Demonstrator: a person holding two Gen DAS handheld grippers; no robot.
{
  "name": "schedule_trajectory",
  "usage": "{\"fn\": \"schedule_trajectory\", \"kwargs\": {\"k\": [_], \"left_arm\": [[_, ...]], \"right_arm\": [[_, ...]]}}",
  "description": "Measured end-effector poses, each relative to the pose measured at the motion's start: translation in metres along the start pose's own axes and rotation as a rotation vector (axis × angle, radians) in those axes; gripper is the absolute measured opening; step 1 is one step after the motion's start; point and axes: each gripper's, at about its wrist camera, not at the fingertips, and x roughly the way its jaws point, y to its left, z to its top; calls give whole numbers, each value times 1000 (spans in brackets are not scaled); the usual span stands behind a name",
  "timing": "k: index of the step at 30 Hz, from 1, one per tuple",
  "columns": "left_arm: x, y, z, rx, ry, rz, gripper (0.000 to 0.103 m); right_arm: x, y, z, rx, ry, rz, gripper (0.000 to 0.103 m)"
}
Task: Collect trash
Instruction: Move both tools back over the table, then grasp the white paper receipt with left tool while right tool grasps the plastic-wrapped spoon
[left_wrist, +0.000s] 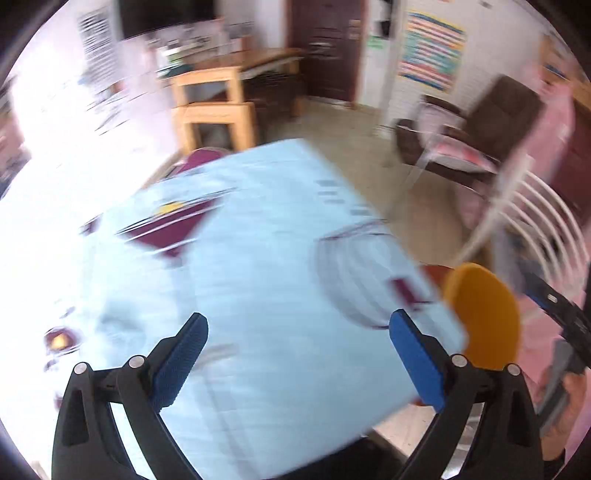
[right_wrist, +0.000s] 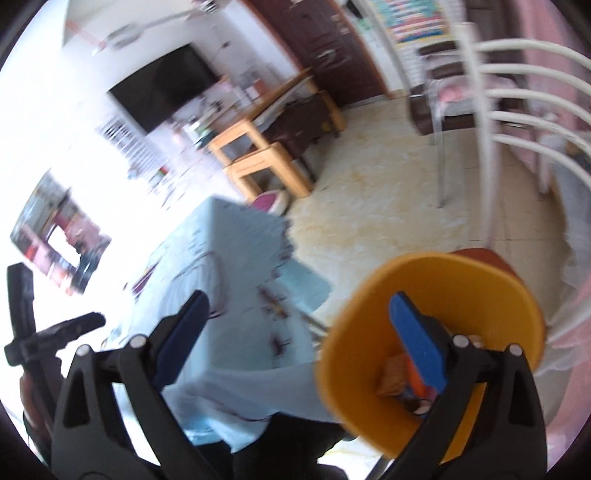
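table (left_wrist: 258, 295): draped in a pale blue cloth (right_wrist: 236, 236) with maroon patterns
floor (right_wrist: 388, 206): cream tiles; table stands there

Readable text: I can make out none in either view.
Striped poster (left_wrist: 430, 50) on the wall: too blurred for me to read.
Tablecloth (left_wrist: 258, 280) markings: smeared, no letters I can tell.

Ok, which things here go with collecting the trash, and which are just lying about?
For the job:
bin, trash inside it
left gripper, jaws open, empty
right gripper, jaws open, empty

Lying about:
table
TV
white chair
stools
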Motion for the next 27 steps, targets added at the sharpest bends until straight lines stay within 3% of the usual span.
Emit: {"fn": "schedule_trajectory", "kwargs": {"k": [3, 4, 7, 11, 15, 22, 27], "left_arm": [[-2, 75, -4, -121, 52, 74, 94], [-1, 96, -3, -160, 74, 62, 94], [5, 147, -15, -302, 143, -34, 94], [17, 182, -28, -451, 186, -173, 94], [30, 189, -38, -504, 201, -199, 94], [51, 174, -28, -479, 218, -110, 94], [60, 165, -22, -471, 227, -39, 93]], "right_arm": [[20, 48, 0, -79, 43, 92, 96], [28, 66, -1, -112, 63, 133, 96], [48, 111, -5, -186, 125, 226, 97], [66, 158, -17, -269, 176, 271, 97], [76, 185, -25, -325, 212, 283, 97], [83, 204, -23, -402, 237, 285, 97], [93, 218, -29, -526, 276, 279, 97]]}}
